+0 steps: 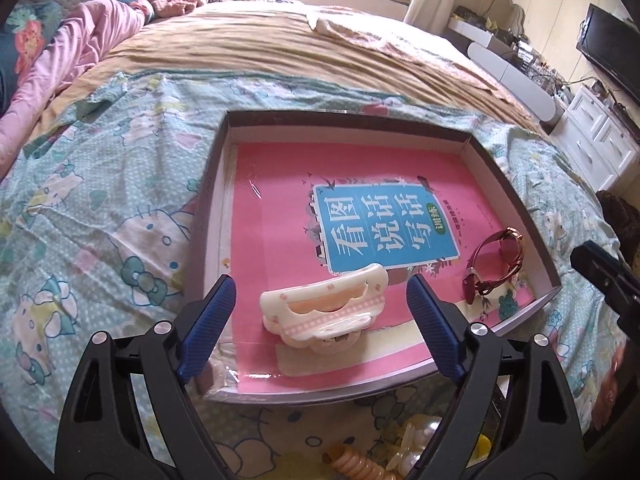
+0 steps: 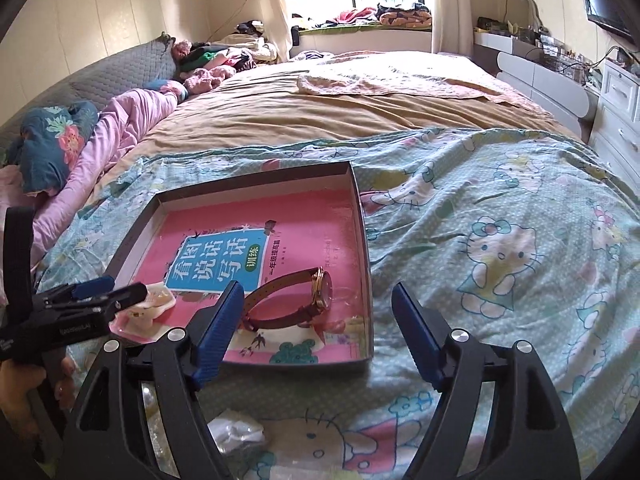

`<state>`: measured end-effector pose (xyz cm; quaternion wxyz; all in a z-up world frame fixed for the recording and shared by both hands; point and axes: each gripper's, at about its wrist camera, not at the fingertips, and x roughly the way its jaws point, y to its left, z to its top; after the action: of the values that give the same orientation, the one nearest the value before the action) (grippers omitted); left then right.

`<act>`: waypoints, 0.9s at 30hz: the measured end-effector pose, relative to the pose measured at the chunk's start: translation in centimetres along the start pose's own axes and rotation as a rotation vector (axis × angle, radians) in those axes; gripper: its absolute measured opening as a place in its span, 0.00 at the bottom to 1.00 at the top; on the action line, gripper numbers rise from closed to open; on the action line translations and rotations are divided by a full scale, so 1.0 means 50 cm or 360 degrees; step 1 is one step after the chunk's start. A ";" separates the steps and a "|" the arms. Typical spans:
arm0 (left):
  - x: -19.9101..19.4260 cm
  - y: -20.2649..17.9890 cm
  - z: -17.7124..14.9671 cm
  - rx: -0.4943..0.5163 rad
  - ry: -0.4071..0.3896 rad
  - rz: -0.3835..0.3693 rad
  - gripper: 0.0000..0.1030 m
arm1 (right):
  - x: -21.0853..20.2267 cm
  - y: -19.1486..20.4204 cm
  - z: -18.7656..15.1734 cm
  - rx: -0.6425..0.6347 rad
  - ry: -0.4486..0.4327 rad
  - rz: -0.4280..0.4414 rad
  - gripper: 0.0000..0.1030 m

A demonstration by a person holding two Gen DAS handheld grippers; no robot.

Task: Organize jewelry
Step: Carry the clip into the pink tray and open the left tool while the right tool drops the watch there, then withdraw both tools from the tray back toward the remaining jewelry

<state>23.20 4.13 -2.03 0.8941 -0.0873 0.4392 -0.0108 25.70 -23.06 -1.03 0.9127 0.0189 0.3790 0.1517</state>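
Placing step looks done: hair clip [image 1: 324,308] and watch [image 1: 496,264] both lie in the tray [image 1: 216,184] on the bed. Left gripper [image 1: 320,320] jaws open astride the clip, not touching. Right gripper [image 2: 318,336] jaws open, empty. Next: fetch remaining bits by the tray's near edge.

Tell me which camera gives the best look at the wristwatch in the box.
The right wrist view. There the wristwatch lies near centre, its gold case, face and brown strap readable, though a blue finger hides the strap's left end. The left wrist view shows the wristwatch edge-on near the box's right wall, face unreadable.
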 end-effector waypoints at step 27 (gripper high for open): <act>-0.162 -0.041 -0.080 0.0091 -0.0197 0.0045 0.91 | -0.144 0.007 -0.081 -0.0072 -0.0049 0.0032 0.84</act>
<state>15.21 2.28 2.24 0.9217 -0.0561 0.3838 -0.0053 18.01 -25.13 1.08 0.9171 0.0045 0.3611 0.1691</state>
